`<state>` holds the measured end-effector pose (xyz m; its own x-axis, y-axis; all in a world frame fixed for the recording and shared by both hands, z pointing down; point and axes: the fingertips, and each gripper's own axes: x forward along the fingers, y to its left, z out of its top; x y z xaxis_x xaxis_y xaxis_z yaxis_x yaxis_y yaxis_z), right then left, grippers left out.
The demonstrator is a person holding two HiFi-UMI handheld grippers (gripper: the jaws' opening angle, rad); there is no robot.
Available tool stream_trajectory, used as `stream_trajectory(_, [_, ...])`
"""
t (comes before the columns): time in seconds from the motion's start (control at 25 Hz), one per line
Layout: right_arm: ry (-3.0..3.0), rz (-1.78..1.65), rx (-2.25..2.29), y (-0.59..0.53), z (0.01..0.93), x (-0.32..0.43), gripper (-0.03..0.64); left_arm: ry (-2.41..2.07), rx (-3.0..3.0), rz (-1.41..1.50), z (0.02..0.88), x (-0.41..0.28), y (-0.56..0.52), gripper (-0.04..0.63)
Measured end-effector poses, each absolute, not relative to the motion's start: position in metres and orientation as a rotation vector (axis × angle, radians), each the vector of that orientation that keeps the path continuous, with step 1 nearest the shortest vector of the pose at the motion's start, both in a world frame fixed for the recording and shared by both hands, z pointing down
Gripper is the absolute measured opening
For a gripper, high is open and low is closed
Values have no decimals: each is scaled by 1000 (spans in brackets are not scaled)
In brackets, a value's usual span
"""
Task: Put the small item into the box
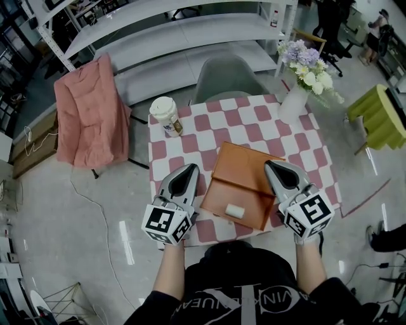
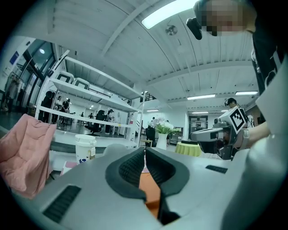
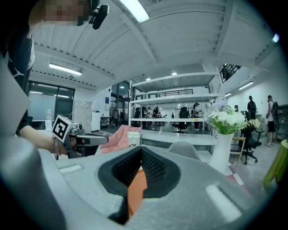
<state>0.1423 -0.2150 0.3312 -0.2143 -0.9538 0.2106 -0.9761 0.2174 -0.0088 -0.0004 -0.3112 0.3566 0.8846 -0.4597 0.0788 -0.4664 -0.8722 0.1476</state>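
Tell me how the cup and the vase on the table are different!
The cup is closed with a lid; the vase is open and holds flowers. The cup stands at the table's far left corner, the vase at its far right corner. The cup bears a printed label; the vase is plain white. Both stand upright on the checkered table.

Lighting: bright, even, cool-toned; ceiling strip lamps [image 2: 173,10] overhead. Glare streaks on glossy floor [image 1: 127,244]. Gripper views: strong fisheye bend, dark vignetted corners.
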Motion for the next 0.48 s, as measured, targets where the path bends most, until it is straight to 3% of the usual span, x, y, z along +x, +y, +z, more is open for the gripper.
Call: stream_trajectory(0.48, [-2328, 149, 1882, -214, 314, 141, 6, -730, 2902, -10, 330, -5, -316, 18])
